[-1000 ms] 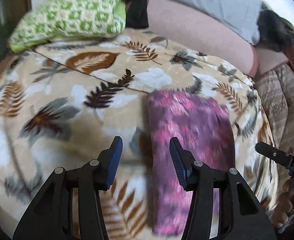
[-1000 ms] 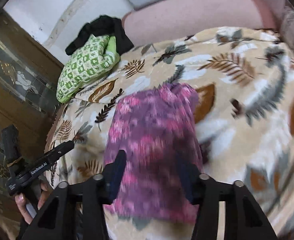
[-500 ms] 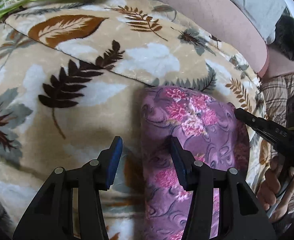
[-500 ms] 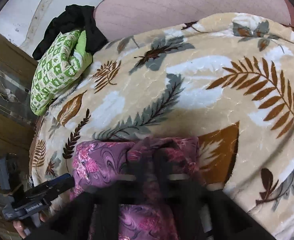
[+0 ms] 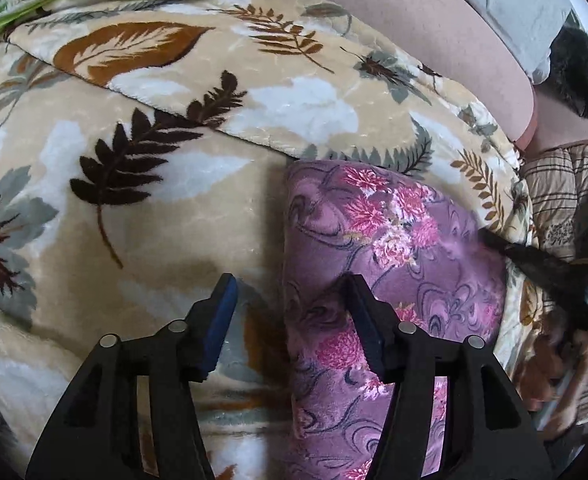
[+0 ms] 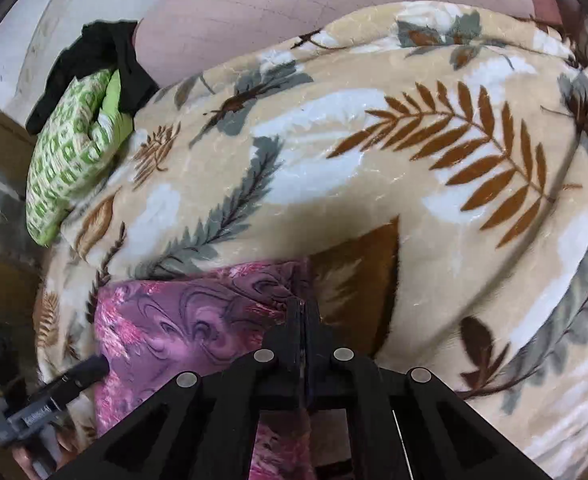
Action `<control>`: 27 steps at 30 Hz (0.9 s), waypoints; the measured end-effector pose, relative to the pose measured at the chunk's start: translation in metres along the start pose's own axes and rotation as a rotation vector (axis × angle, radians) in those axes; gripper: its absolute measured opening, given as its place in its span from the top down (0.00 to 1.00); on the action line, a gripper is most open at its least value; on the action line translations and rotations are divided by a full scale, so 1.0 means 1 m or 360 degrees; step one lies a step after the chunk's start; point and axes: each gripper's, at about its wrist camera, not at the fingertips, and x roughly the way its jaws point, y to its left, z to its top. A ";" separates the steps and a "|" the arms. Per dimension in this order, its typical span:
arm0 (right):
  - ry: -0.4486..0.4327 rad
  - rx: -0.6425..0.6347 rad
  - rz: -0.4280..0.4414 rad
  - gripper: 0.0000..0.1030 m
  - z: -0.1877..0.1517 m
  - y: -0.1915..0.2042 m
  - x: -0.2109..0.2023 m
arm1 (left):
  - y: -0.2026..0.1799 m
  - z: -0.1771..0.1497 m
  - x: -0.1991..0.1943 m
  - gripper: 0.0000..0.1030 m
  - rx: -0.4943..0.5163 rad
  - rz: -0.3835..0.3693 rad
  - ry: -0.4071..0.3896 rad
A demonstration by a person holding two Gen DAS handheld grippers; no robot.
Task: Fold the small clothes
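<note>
Now the right gripper (image 6: 304, 312) pinches the purple cloth's (image 5: 394, 256) far corner, probably for folding; the left gripper (image 5: 289, 312) hovers, fingers apart, straddling its edge.

the purple floral cloth garment (image 5: 394, 248) looks soft and velvety, with a faint sheen. under it, the beige leaf-printed fleece blanket (image 5: 173, 208) is plush, its nap slightly glossy. the left gripper (image 5: 289, 312) is matt black plastic with ribbed blue rubbery pads (image 5: 221, 320) and dull metal pins. the green-and-white patterned cloth pillow (image 6: 69, 152) looks woven and matt.
</note>
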 end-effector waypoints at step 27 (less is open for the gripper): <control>0.0184 0.0109 -0.0225 0.90 -0.173 -0.011 -0.044 | 0.003 -0.166 -0.058 0.96 -0.0005 0.0010 -0.0047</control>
